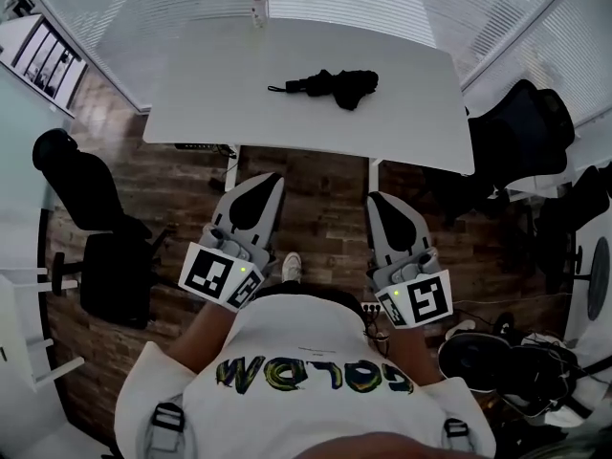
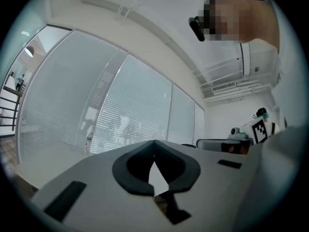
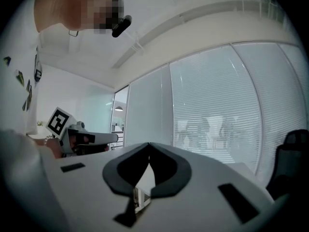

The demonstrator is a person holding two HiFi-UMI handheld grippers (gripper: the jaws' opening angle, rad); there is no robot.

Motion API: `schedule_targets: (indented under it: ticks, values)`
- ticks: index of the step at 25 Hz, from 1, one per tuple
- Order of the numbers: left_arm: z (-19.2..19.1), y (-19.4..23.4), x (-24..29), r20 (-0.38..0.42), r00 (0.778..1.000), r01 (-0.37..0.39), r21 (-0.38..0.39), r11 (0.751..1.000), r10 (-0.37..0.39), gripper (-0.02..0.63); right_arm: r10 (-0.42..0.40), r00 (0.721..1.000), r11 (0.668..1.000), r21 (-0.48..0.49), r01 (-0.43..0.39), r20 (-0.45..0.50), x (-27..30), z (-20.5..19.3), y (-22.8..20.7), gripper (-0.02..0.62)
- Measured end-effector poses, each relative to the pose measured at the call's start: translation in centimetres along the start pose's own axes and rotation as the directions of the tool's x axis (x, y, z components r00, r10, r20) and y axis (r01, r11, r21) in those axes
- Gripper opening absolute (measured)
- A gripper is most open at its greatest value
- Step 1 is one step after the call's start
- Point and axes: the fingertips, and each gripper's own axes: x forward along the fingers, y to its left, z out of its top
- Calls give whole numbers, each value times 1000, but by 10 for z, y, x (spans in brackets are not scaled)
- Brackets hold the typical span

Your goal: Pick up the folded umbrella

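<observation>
Black folded umbrella (image 1: 330, 85) is lying on the white desk (image 1: 210, 103), closer to its far edge, a bit right of middle; left gripper (image 1: 271, 180) and right gripper (image 1: 379, 200) sit short of the desk's near edge; both have jaws pressed together, nothing in them.

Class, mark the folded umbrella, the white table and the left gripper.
folded umbrella (image 1: 335, 85): head view, middle of its black canopy.
white table (image 1: 239, 103): head view, bare top.
left gripper (image 1: 273, 178): head view, between its fingertips.
</observation>
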Motion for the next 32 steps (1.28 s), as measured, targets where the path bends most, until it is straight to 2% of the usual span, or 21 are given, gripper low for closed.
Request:
schedule_targets:
  ticks: [4, 11, 19, 32]
  values:
    - [7, 12, 3, 2, 1000, 15, -5, 1000, -15, 11, -9, 1000, 1000, -5, 9, -7, 17, 3, 2, 12]
    - [5, 43, 55, -6, 1000, 10, -23, 1000, -10, 11, -12, 1000, 1000, -1, 12, -19, 64, -3, -39, 11]
    - [4, 67, 81, -7, 1000, 1, -23, 1000, -1, 11, -9, 1000, 1000, -1, 9, -11, 97, -5, -60, 11]
    - [1, 90, 180, -17, 1000, 1, -15, 1000, -1, 11, -16, 1000, 1000, 14, 16, -3, 150, -13, -149, 11]
